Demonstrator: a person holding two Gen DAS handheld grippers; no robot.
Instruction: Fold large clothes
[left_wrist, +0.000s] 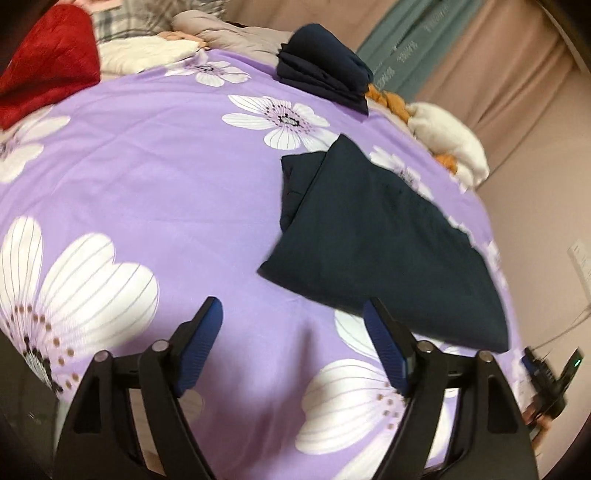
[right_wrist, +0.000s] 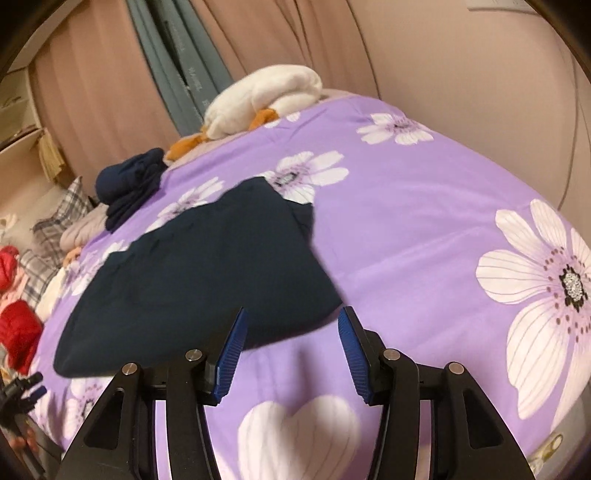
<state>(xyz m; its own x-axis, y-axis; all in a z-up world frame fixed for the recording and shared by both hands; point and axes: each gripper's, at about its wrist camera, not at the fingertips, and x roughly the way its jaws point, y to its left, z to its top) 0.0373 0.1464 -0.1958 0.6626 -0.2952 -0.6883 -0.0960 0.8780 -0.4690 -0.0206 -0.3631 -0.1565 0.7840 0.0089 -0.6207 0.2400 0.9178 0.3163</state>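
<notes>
While both claws hang released above the bed (left_wrist: 155, 177), the left claw (left_wrist: 291, 317) and right claw (right_wrist: 291, 325) grasp nothing. A folded dark garment (left_wrist: 380, 254) lies flat on the purple flowered cover, a folded navy pile (left_wrist: 325, 74) beyond it. Pink curtains (right_wrist: 110, 92) hang behind.

A home bedroom: bed with purple floral bedspread (left_wrist: 166, 177), curtains (right_wrist: 110, 92), pillows (left_wrist: 122, 22), folded clothes (left_wrist: 321, 70).

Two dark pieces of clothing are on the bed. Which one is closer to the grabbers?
The flat dark garment spread on the purple flowered bedspread, just ahead of both open grippers. The other, a navy folded bundle, sits thick and compact at the bed's far edge.
</notes>
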